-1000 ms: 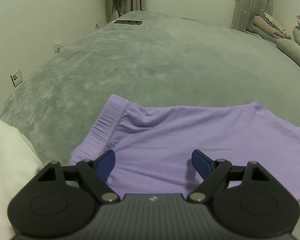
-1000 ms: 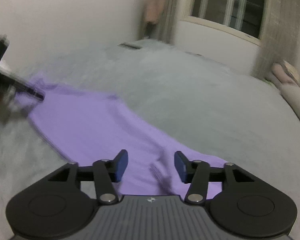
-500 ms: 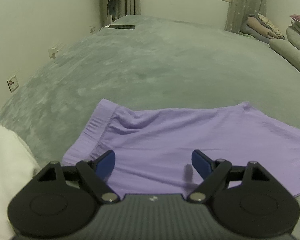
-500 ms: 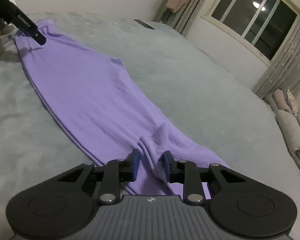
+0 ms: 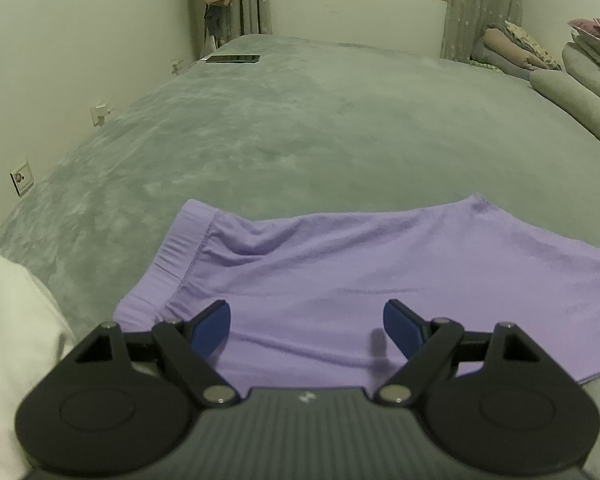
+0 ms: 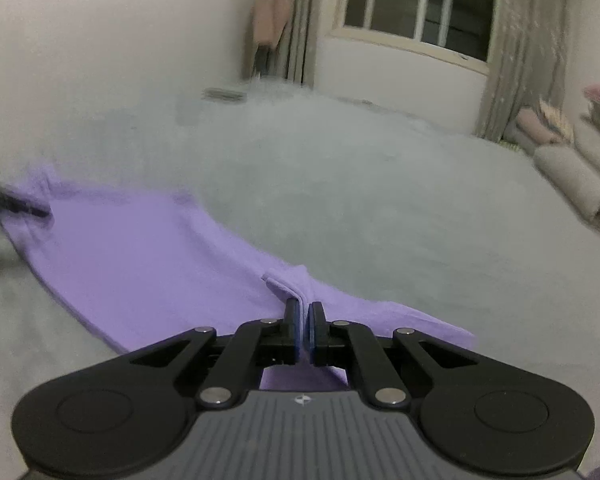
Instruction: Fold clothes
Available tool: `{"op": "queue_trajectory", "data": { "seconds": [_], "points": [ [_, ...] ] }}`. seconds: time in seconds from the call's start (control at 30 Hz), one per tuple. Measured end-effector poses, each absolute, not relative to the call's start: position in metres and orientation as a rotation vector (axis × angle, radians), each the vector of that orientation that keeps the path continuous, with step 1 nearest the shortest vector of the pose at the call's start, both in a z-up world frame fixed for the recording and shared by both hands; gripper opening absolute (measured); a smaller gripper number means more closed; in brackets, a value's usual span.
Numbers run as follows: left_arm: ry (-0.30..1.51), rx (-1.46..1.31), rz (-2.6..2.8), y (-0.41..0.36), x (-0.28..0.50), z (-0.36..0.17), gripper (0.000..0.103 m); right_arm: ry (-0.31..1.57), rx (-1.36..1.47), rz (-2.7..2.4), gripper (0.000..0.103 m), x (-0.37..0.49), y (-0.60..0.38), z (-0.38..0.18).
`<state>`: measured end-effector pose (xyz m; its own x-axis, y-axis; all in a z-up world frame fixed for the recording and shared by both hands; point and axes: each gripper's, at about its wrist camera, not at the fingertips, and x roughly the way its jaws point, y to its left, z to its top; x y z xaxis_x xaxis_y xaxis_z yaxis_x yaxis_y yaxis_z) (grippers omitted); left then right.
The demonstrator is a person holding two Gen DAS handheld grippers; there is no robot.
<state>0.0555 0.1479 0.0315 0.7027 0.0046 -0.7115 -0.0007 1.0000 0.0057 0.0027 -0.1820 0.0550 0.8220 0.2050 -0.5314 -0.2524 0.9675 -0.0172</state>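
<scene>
A purple garment (image 5: 340,272) with an elastic waistband at its left end lies flat across the grey bed cover (image 5: 340,128). My left gripper (image 5: 306,312) hovers open just above the waistband end, with nothing pressed between its blue pads. In the right wrist view the same garment (image 6: 140,264) stretches away to the left, where one left finger (image 6: 16,204) shows over its far end. My right gripper (image 6: 304,308) has its jaws closing tight, and the pads pinch a raised fold (image 6: 284,286) of the purple cloth at the near end.
A dark phone (image 5: 232,58) lies at the bed's far left corner. Rolled grey blankets and pillows (image 5: 572,96) are stacked at the far right. White cloth (image 5: 12,320) fills the near left. A wall with sockets (image 5: 21,178) runs along the left side.
My right gripper's jaws went from half open to pinched together on a fold of the purple cloth, which now stands up. The left gripper stayed open and barely moved.
</scene>
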Motion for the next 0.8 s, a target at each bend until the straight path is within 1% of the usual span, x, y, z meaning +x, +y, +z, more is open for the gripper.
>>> {"op": "queue_trajectory", "data": {
  "seconds": [0.1, 0.2, 0.43, 0.6, 0.8],
  "points": [
    [0.79, 0.015, 0.001, 0.145, 0.056, 0.031, 0.083, 0.518, 0.139, 0.262, 0.004, 0.003, -0.206, 0.065],
    [0.784, 0.026, -0.008, 0.141, 0.053, 0.032, 0.083, 0.521, 0.332, 0.281, 0.004, 0.005, -0.227, 0.065],
    [0.77, 0.052, -0.031, 0.128, 0.045, 0.033, 0.084, 0.511, 0.551, 0.337, 0.005, 0.006, -0.252, 0.068],
    [0.77, 0.072, -0.035, 0.123, 0.043, 0.032, 0.084, 0.548, 0.522, 0.366, 0.005, 0.006, -0.254, 0.069],
    [0.763, 0.082, -0.05, 0.118, 0.039, 0.033, 0.084, 0.637, 0.334, 0.394, 0.005, 0.007, -0.23, 0.064]
  ]
}}
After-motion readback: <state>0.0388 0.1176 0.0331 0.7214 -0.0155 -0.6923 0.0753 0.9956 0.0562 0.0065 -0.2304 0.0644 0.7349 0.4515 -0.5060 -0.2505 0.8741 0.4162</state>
